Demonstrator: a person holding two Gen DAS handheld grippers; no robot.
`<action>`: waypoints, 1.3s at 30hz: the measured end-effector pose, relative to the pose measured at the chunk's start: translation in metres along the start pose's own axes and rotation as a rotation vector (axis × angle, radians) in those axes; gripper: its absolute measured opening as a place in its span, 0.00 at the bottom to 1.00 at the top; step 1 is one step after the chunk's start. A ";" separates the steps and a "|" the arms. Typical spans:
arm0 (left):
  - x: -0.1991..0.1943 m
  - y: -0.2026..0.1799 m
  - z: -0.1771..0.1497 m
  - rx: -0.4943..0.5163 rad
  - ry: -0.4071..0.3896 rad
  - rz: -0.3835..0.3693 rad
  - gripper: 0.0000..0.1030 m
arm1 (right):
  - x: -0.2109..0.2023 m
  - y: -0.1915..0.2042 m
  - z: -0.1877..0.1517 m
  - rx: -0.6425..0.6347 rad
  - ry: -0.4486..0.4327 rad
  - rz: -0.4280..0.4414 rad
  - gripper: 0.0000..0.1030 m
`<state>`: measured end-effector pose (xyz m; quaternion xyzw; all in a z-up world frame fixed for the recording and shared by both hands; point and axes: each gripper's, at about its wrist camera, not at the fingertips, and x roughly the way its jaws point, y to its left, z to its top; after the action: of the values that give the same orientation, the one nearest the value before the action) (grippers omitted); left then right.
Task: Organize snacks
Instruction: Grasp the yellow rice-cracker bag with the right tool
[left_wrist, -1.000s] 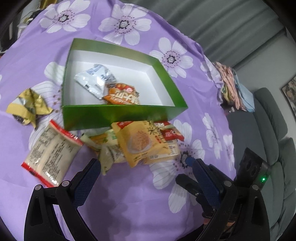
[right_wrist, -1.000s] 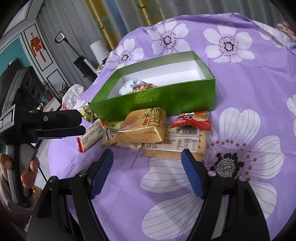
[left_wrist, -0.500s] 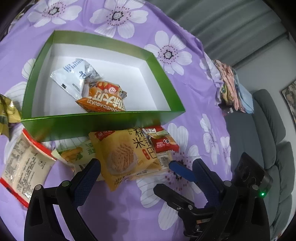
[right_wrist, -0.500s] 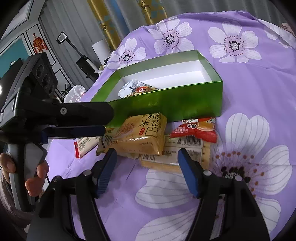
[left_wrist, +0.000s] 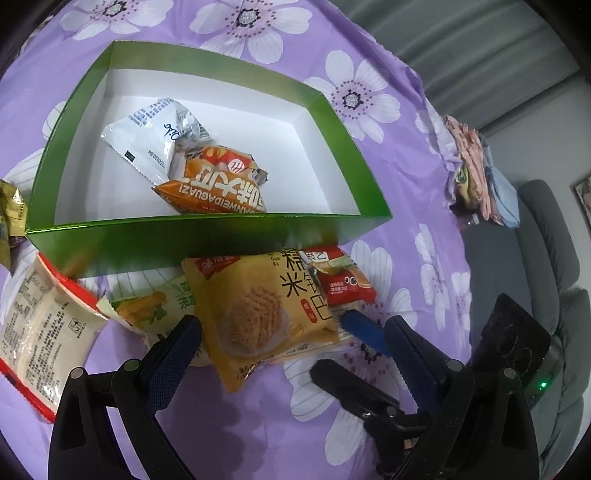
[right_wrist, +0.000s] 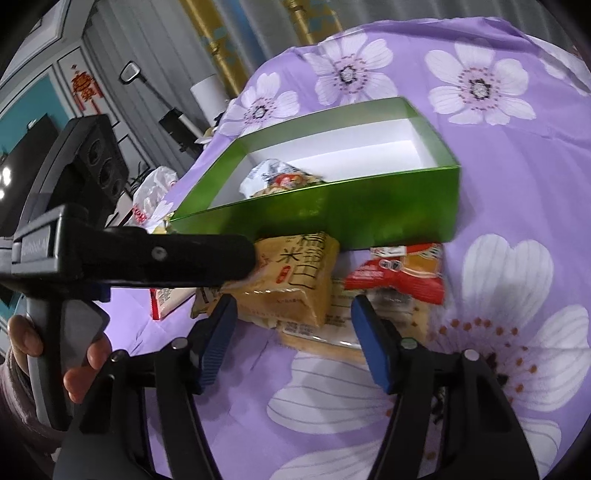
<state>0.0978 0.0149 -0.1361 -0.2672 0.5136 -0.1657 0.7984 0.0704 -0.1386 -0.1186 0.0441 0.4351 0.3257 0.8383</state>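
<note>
A green box (left_wrist: 192, 236) with a white inside holds a white packet (left_wrist: 155, 136) and an orange packet (left_wrist: 214, 184). In front of it lie a yellow rice-cracker bag (left_wrist: 258, 314), a small red packet (left_wrist: 343, 280), a green corn packet (left_wrist: 147, 310) and a red-edged white bag (left_wrist: 40, 332). My left gripper (left_wrist: 291, 332) is open, its fingers either side of the yellow bag. My right gripper (right_wrist: 291, 314) is open just before the yellow bag (right_wrist: 295, 280) and the red packet (right_wrist: 399, 277); the green box (right_wrist: 332, 218) stands behind them.
A gold wrapper (left_wrist: 11, 214) lies left of the box. A flat pale packet (right_wrist: 332, 332) lies under the yellow bag. The purple flowered cloth (left_wrist: 240, 424) covers the table. Folded clothes (left_wrist: 476, 173) sit at its far right edge beside a grey sofa (left_wrist: 546, 266).
Both grippers have moved closer to the snack pile in front of the box. The left gripper now reaches across in front of the right camera. Both stay open.
</note>
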 end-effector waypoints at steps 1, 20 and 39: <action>0.001 0.001 0.001 -0.006 0.003 -0.005 0.96 | 0.003 0.000 0.001 -0.006 0.005 -0.001 0.57; 0.013 0.011 0.001 -0.045 -0.005 0.045 0.60 | 0.011 0.008 -0.005 -0.065 0.014 -0.017 0.24; -0.019 -0.025 -0.030 0.083 -0.070 0.103 0.61 | -0.022 0.027 -0.015 -0.074 -0.031 -0.003 0.21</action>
<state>0.0628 -0.0026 -0.1165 -0.2129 0.4909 -0.1361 0.8337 0.0360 -0.1335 -0.1027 0.0173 0.4097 0.3396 0.8465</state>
